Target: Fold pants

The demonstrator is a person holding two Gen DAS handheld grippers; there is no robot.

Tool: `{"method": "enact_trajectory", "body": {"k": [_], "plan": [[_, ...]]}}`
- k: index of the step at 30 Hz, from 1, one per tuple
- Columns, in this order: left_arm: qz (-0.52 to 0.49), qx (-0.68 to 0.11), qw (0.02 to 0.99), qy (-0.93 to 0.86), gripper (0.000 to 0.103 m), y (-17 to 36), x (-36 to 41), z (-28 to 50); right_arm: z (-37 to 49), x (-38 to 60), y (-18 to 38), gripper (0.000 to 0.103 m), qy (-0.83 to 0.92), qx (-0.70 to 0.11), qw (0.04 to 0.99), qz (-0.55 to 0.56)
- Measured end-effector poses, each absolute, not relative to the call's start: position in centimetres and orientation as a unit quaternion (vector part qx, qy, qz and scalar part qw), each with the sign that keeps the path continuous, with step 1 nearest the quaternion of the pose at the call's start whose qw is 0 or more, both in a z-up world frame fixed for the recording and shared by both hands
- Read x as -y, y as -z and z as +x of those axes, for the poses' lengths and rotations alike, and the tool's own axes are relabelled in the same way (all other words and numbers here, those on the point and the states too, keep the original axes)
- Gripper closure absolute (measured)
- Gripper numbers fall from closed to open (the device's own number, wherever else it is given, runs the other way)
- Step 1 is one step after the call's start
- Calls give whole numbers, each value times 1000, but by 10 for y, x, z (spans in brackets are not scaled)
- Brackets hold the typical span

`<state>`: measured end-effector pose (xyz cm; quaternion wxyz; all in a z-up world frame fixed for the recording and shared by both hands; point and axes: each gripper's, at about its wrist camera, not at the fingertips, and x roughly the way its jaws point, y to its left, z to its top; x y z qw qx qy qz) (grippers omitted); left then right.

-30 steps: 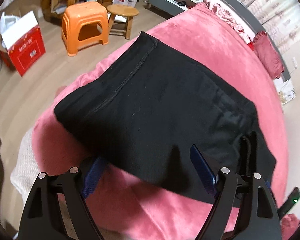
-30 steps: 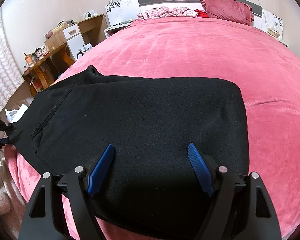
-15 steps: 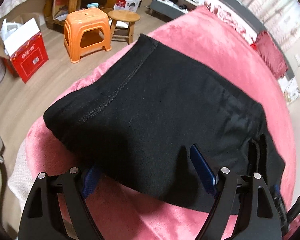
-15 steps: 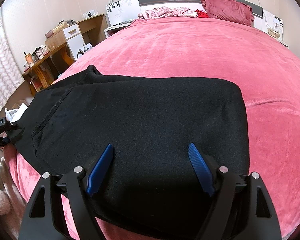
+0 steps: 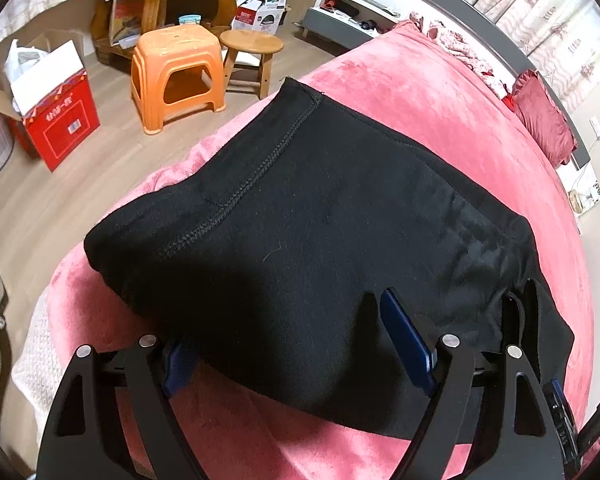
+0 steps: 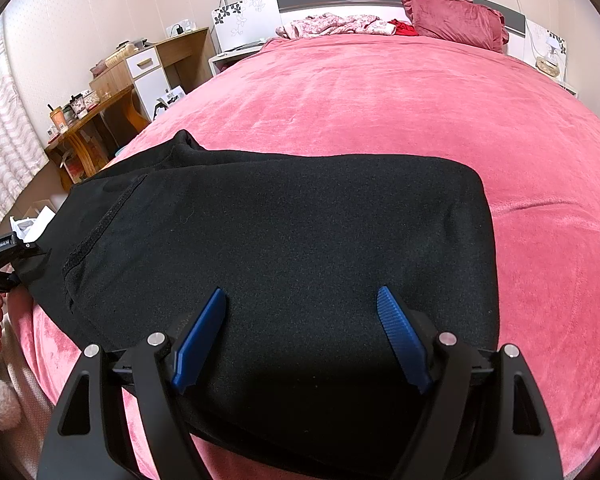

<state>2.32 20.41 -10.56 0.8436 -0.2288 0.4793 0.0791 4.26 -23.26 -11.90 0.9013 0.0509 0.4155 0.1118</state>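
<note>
Left gripper [image 5: 296, 344]: jaws spread wide, holding nothing. The near edge of the black pants [image 5: 320, 216] lies between the blue fingers [image 5: 406, 344]; the left-hand one is partly tucked under the cloth, the right-hand one rests on top. Not clamped.

Right gripper [image 6: 300, 332]: jaws equally wide, empty. Both blue fingers [image 6: 400, 340] sit over the top layer, near its closest edge.

Pants: already folded into a thick, flat stack on the pink bed [image 6: 380, 100], close to the bed's near edge. Seen from the right gripper, the long axis runs left to right. The seamed end points toward the left gripper [image 6: 4, 256], which shows at that far-left end; the smooth rounded end lies right of the right gripper.

Judgement: each gripper stands at its own end of the stack, so a further fold would carry one end along the long axis toward the other.

Beyond the bed on the left side: orange stool [image 5: 176, 76], wooden stool [image 5: 252, 52], red box [image 5: 60, 120] on the floor. Far off, a pillow [image 6: 456, 16] at the headboard.
</note>
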Motion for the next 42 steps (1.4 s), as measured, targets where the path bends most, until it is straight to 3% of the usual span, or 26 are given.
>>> {"method": "enact_trajectory", "body": {"k": [11,13,15,17,23,42], "plan": [[-244,-448,857,-68,21,107,-207,25,43,230,118,23,-113,-415,902,48],[-257,-436,860,-69,31,106,-213,24,42,230,118,23,-113,-415,901,48],[-264,-431,860,-73,52,107,-218,25,42,230,118,23,-113,-415,902,48],[-274,-431,856,-79,66,111,-225,25,42,230,118,23,-113,-415,902,48],[-318,-417,849,-63,87,108,-238,20,42,231,119,23,-114,-415,902,49],[-214,-325,921,-9,92,25,-179,5,44,249,105,22,-48,-408,908,85]]}}
